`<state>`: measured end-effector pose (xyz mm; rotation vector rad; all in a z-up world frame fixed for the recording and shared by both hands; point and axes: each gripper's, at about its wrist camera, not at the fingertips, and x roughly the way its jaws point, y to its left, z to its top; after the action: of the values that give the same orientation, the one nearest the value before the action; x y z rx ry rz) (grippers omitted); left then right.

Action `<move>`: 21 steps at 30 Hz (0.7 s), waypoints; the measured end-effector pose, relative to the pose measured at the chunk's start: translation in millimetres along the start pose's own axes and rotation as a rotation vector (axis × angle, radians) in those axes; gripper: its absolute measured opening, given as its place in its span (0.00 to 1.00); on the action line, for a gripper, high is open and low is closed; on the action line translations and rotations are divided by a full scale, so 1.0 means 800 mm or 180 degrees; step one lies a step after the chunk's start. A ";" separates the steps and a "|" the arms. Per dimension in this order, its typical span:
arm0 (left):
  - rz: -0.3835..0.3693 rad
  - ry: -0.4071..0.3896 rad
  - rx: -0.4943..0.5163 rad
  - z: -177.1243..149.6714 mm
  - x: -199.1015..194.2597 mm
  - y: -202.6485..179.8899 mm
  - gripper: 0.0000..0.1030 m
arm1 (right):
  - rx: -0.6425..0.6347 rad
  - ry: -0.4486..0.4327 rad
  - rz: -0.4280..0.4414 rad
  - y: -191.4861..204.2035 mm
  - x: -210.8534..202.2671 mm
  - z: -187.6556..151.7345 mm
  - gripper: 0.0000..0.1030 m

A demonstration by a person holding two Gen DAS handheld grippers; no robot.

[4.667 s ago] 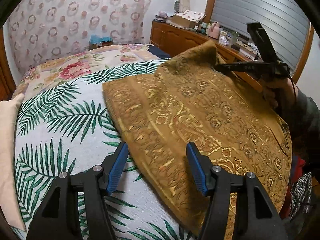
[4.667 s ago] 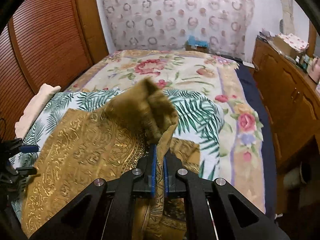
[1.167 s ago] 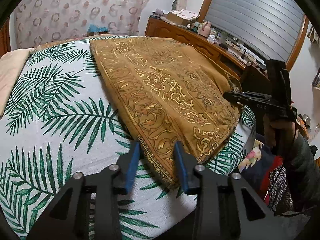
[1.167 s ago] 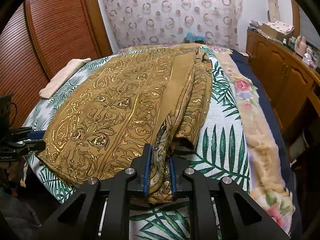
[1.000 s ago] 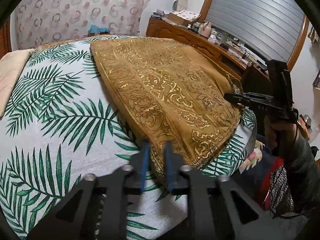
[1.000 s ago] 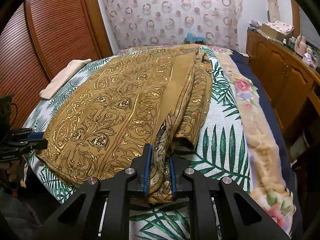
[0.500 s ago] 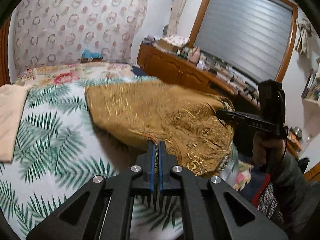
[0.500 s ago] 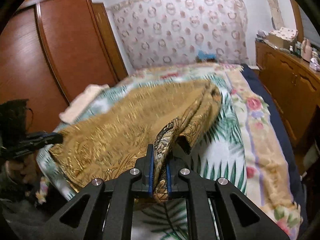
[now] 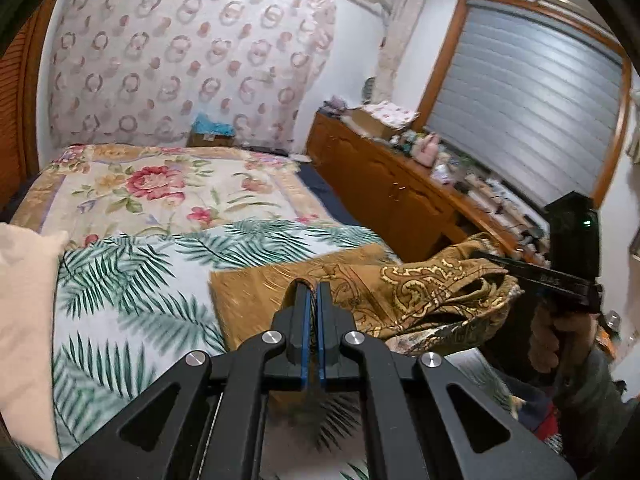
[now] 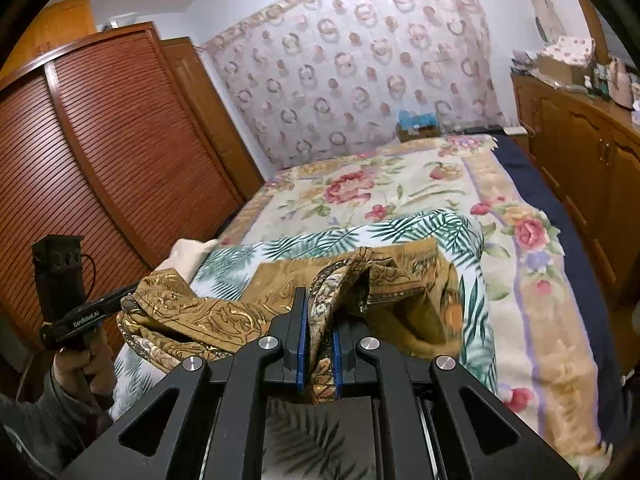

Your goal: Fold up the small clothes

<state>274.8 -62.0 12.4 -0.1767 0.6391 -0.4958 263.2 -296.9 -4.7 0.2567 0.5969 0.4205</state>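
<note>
The gold-patterned brown garment hangs stretched across the lower middle of both views, long axis running from the left gripper to the right gripper; each has its jaws closed on a corner. Its far edge drapes on the palm-leaf sheet, with open floral bedspread beyond. "GenRobot.AI" reads on the left gripper's body.

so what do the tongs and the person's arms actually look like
Both tongs, left and right, are matte black with blue pads and silver bolts. The left one's side carries white "GenRobot.AI" lettering and a thin black cable. The hands are bare, with grey sleeves.
</note>
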 end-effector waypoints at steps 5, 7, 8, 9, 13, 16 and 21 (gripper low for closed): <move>0.0164 0.0209 -0.0074 0.013 0.055 0.034 0.04 | 0.0070 0.0156 -0.0258 -0.006 0.052 0.031 0.21; 0.0188 0.0261 -0.0117 0.013 0.069 0.043 0.04 | 0.0062 0.0123 -0.0418 -0.009 0.053 0.037 0.34; 0.0200 0.0277 -0.0131 0.013 0.074 0.047 0.04 | 0.0062 0.0083 -0.0489 -0.013 0.054 0.042 0.44; 0.0216 0.0292 -0.0128 0.013 0.079 0.048 0.04 | 0.0061 0.0053 -0.0522 -0.013 0.053 0.043 0.48; 0.0258 0.0357 0.0018 0.012 0.090 0.044 0.14 | -0.0127 0.0080 -0.0537 -0.005 0.049 0.043 0.52; 0.0275 0.0335 0.0169 0.011 0.086 0.037 0.43 | -0.0390 0.0248 -0.0504 0.011 0.060 0.030 0.52; 0.0291 0.0377 0.0196 0.000 0.073 0.046 0.66 | -0.0644 0.0531 -0.0608 0.023 0.102 0.022 0.52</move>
<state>329.4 -58.4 -29.7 -0.0597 0.7434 -0.4394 329.2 -245.4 -23.8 -0.0296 0.7300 0.3165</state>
